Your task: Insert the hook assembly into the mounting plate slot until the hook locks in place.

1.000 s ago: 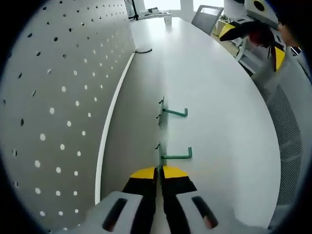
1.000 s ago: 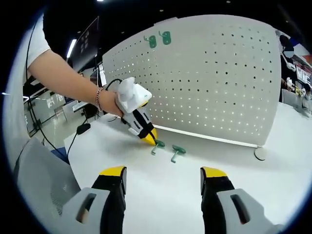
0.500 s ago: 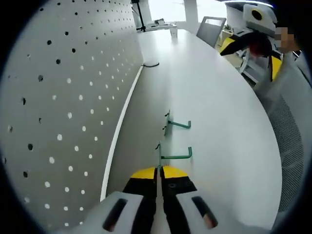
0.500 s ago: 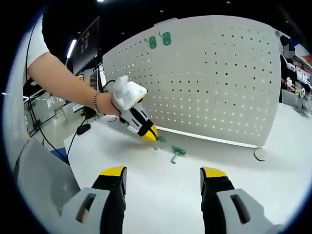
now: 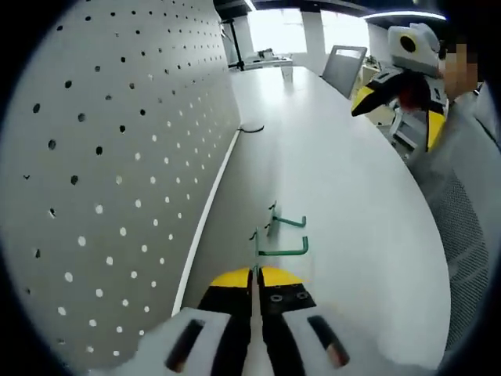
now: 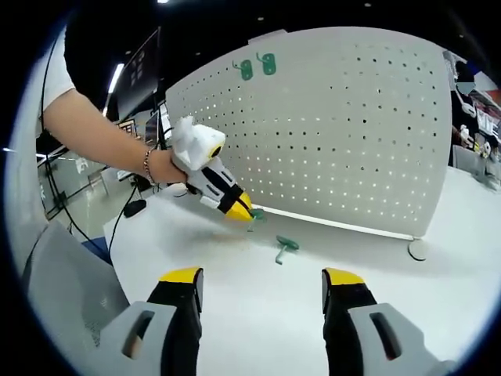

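Pegboard [image 6: 329, 133]: a large white perforated panel standing upright along the far edge of the worktop; two green hooks [image 6: 256, 65] already hang near its top left corner.
Worktop [image 6: 258, 313]: white and wide, carrying the loose parts in front of the panel.
Left gripper [image 6: 239, 211]: jaws closed on a green hook [image 5: 270, 247], pinching its back plate and lifting it clear of the worktop close to the panel's foot.
Right gripper [image 6: 262, 286]: jaws wide apart, holding nothing, hanging above the worktop well back from the panel.
Second hook [image 6: 283, 247]: lying loose on the worktop, just beside the lifted one.
Step in hand, as judged: carrying the held hook to the panel.
Doing it well: keep the back plate square to the panel, line its tabs up with a pair of holes, push in and press down until it seats, with the grip kept firm.
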### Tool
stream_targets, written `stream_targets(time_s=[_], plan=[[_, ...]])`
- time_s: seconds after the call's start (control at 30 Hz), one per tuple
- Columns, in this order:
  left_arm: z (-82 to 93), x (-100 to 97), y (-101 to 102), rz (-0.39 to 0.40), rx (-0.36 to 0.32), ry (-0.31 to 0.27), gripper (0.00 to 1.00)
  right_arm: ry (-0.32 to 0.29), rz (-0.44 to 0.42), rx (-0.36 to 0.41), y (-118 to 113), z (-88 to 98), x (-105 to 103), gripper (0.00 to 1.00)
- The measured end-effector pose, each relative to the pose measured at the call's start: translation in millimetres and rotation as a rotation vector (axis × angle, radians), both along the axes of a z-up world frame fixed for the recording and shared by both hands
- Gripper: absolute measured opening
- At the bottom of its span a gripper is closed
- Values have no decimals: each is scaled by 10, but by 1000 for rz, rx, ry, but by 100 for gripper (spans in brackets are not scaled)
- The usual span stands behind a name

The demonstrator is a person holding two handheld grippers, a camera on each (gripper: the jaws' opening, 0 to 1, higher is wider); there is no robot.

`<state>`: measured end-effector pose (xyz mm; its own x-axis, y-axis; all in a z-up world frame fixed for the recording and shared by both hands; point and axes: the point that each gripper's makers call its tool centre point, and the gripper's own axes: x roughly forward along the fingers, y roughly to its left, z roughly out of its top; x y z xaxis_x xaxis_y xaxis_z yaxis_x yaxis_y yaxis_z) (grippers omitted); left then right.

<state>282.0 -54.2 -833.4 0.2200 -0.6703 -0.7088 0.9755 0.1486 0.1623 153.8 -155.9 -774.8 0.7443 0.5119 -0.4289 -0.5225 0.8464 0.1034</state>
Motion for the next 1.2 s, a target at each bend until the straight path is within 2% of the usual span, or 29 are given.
stream_targets(time_s=[0.33, 0.8, 0.83, 0.9, 1.2], plan=[[194, -29, 29, 23, -63, -34, 2, -1, 2, 3, 6, 11, -5, 60], [422, -168, 83, 77, -193, -43, 2, -4, 21, 1, 56, 14, -16, 60], [478, -166, 74, 99, -229, -43, 2, -5, 22, 1, 59, 17, -16, 60], [521, -158, 100, 120, -249, -45, 2, -7, 24, 3, 67, 24, -19, 60], [747, -215, 155, 158, -317, -71, 2, -16, 34, 1, 86, 40, -20, 60]])
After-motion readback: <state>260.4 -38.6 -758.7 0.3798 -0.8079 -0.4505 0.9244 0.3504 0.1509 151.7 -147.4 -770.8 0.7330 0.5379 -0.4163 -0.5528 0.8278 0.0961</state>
